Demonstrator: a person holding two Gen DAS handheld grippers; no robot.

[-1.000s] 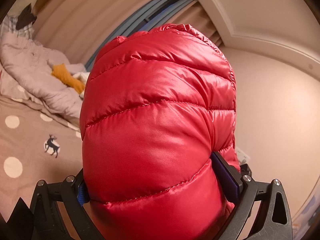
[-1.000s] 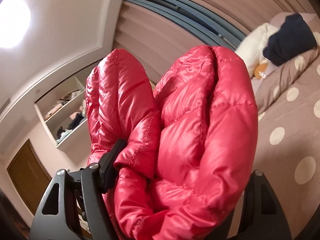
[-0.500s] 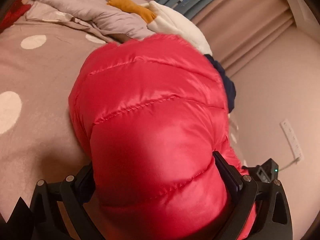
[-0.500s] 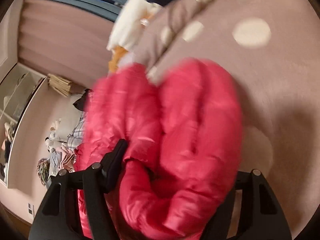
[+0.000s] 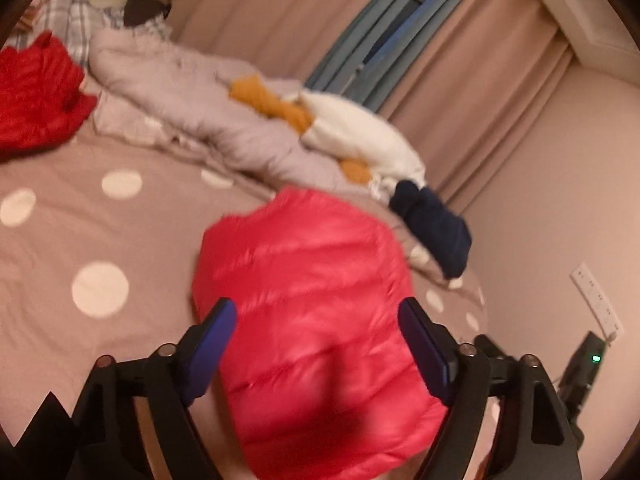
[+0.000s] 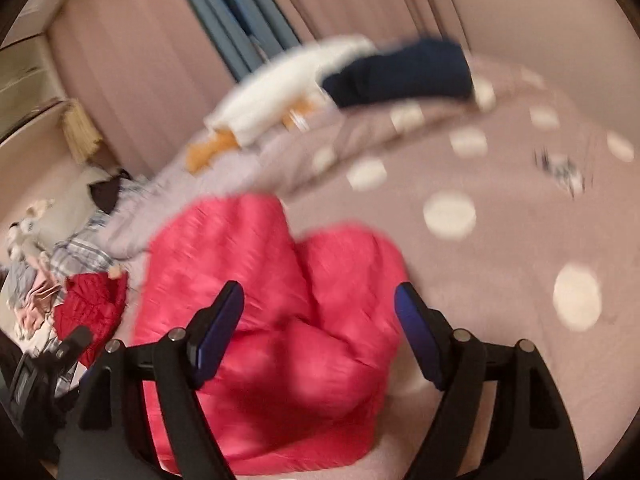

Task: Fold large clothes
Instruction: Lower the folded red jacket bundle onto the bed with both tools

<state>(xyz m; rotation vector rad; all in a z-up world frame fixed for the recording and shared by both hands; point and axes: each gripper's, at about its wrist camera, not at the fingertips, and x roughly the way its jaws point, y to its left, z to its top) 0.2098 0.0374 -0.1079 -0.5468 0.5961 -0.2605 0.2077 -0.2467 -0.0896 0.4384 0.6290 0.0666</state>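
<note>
A folded red puffer jacket (image 5: 320,320) lies on the pink dotted bedspread (image 5: 100,220). My left gripper (image 5: 316,312) is open, its blue-padded fingers standing apart over the jacket's near end without gripping it. In the right wrist view the same jacket (image 6: 272,320) lies bunched in two lobes on the bedspread (image 6: 500,260). My right gripper (image 6: 318,300) is open above it, fingers (image 6: 220,328) spread wide. Both views are motion-blurred.
A second red garment (image 5: 36,96) lies at the far left of the bed. A grey duvet (image 5: 200,116), white and orange clothes (image 5: 360,140) and a navy item (image 5: 436,232) lie along the curtain side. A wall with a socket (image 5: 596,304) stands at right.
Both grippers came down onto the bed with the jacket, then opened and let it go. The jacket now lies on the bedspread and the grippers have drawn back a little.
</note>
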